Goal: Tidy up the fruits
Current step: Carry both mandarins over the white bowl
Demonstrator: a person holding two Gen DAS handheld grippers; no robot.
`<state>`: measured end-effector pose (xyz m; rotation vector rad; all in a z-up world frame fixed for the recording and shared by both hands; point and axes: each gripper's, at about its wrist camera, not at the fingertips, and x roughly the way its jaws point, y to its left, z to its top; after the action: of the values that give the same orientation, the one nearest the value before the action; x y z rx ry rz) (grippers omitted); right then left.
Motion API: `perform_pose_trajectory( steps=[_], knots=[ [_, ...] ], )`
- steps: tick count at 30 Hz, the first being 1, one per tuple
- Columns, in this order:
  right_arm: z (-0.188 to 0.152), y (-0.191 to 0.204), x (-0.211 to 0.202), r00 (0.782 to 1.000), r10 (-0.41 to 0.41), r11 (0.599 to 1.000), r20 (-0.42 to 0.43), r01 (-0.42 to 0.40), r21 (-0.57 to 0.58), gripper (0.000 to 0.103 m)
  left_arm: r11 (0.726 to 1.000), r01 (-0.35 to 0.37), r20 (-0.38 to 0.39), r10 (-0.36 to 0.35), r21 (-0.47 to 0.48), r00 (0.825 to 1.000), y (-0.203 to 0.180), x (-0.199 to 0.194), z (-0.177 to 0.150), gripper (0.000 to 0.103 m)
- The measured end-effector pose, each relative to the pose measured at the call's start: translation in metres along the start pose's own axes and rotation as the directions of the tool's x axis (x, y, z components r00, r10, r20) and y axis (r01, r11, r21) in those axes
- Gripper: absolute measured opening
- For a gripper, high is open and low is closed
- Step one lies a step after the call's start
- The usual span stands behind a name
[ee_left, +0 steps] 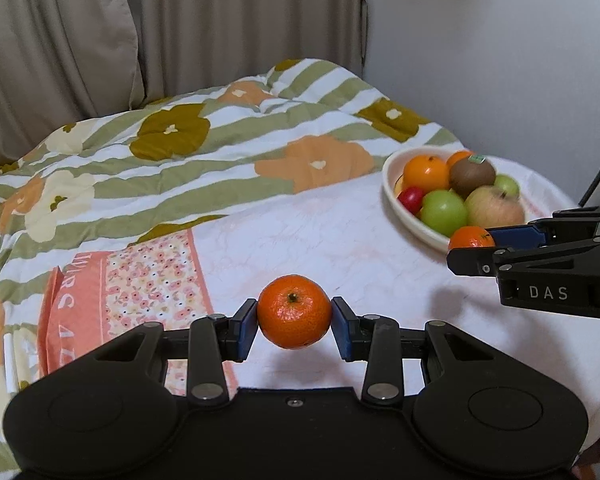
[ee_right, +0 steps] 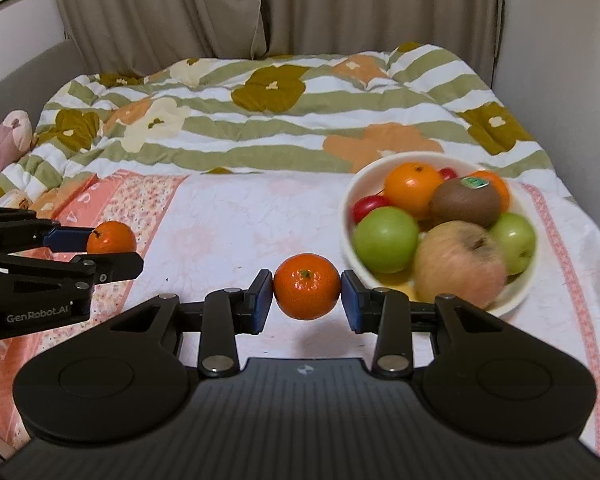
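Note:
My left gripper [ee_left: 294,323] is shut on a mandarin [ee_left: 294,311] and holds it above the white cloth; it also shows at the left of the right wrist view [ee_right: 108,250] with its mandarin [ee_right: 112,237]. My right gripper [ee_right: 307,294] is shut on a second mandarin [ee_right: 307,286], just left of the white fruit bowl [ee_right: 350,200]; it shows in the left wrist view [ee_left: 470,248] with its mandarin [ee_left: 471,237] at the bowl's [ee_left: 392,188] near rim. The bowl holds oranges, a kiwi [ee_right: 466,200], green apples, a pale red apple [ee_right: 458,262] and cherries.
The bowl stands on a white and pink cloth [ee_right: 228,232] over a bed. A floral striped duvet [ee_right: 260,120] lies behind. Curtains [ee_right: 300,4] hang at the back and a wall [ee_left: 500,60] is to the right. A pink pillow [ee_right: 4,140] sits far left.

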<state>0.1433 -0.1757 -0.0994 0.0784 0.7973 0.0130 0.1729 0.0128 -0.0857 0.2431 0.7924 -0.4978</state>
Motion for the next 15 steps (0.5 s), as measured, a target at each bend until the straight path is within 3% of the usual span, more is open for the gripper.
perform_pose_trajectory(
  steps=[15],
  knots=[
    [0.013, -0.088, -0.052, 0.999, -0.032, 0.999, 0.044, 0.032, 0.006, 0.052, 1.0, 0.008, 0.057, -0.006, -0.023, 0.998, -0.074, -0.015, 0.041, 0.043]
  ],
)
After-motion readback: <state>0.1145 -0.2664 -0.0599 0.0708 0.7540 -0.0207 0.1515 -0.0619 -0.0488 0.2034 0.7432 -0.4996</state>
